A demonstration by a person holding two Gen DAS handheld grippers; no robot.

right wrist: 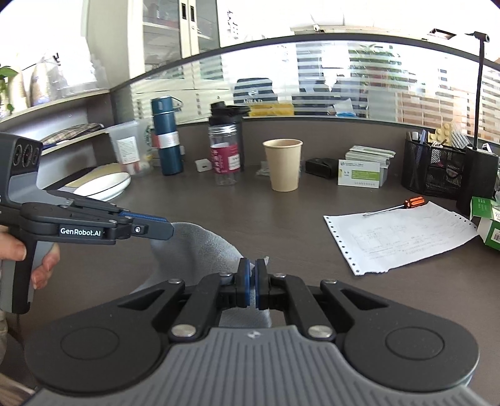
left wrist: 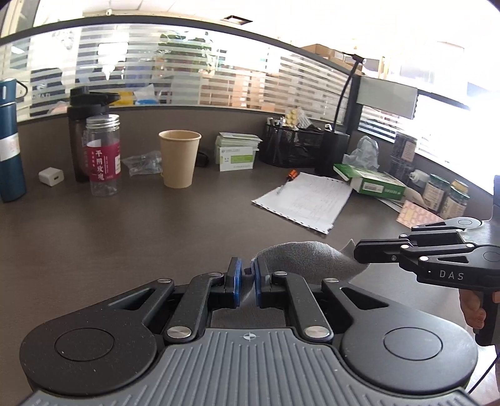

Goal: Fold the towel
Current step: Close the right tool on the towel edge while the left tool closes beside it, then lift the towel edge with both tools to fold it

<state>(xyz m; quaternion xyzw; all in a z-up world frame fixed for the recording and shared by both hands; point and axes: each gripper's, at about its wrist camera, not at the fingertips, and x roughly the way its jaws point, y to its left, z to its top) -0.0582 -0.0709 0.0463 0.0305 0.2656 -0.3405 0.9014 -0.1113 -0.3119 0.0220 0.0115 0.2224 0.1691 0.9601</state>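
Currently both clamped: left hand-held gripper and right hand-held gripper each pinch a part of the soft grey fleece towel, lifted off the dark brown surface, likely for folding.

counter: dark brown, curved | partition: striped frosted glass | cabinet: glass doors | daylight: seen at window
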